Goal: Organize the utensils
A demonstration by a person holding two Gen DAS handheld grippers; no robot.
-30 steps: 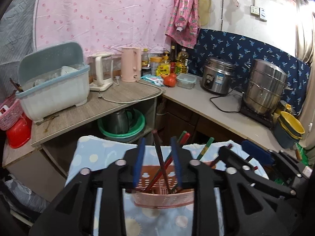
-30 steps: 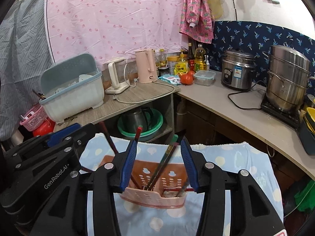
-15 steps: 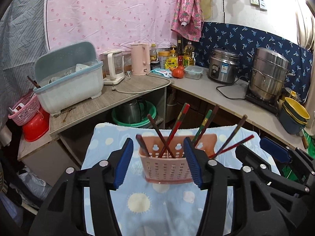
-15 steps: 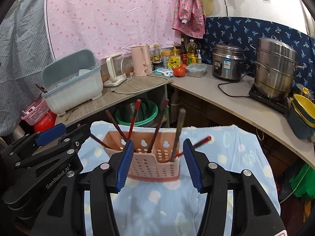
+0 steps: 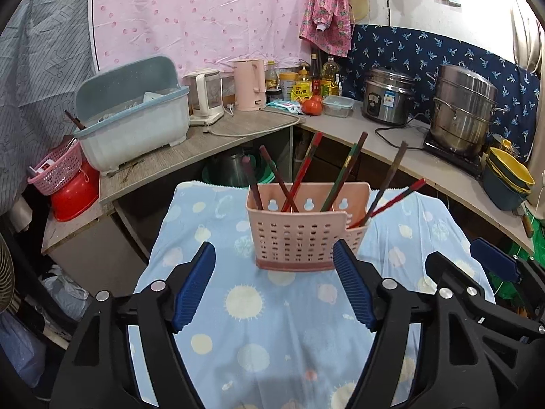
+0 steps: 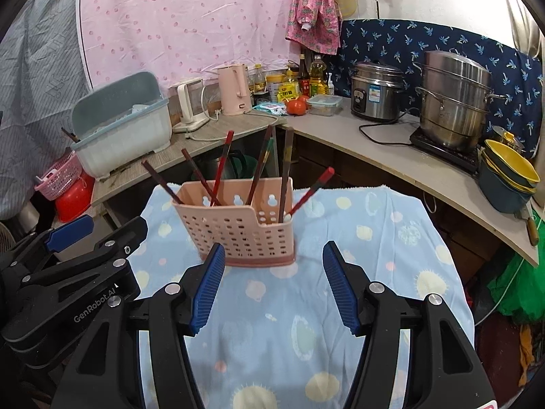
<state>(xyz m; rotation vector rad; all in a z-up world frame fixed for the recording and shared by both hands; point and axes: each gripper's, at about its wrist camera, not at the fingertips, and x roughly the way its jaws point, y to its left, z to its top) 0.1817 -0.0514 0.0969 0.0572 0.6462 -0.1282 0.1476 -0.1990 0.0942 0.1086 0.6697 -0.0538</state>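
Chopsticks (image 5: pixel 340 184) all stand in the pink holder (image 5: pixel 306 235); both your grippers (image 5: pixel 276 286) (image 6: pixel 274 284) hang released, jaws empty—sorting looks finished, just pull clear.

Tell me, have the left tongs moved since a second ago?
Yes. The left tongs have pulled back and opened: they were over the pink basket, which now stands clear beyond their tips on the blue cloth.

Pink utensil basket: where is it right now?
The pink utensil basket stands upright on the blue patterned cloth, centre of both wrist views, just beyond the open left gripper and right gripper, chopsticks standing inside.
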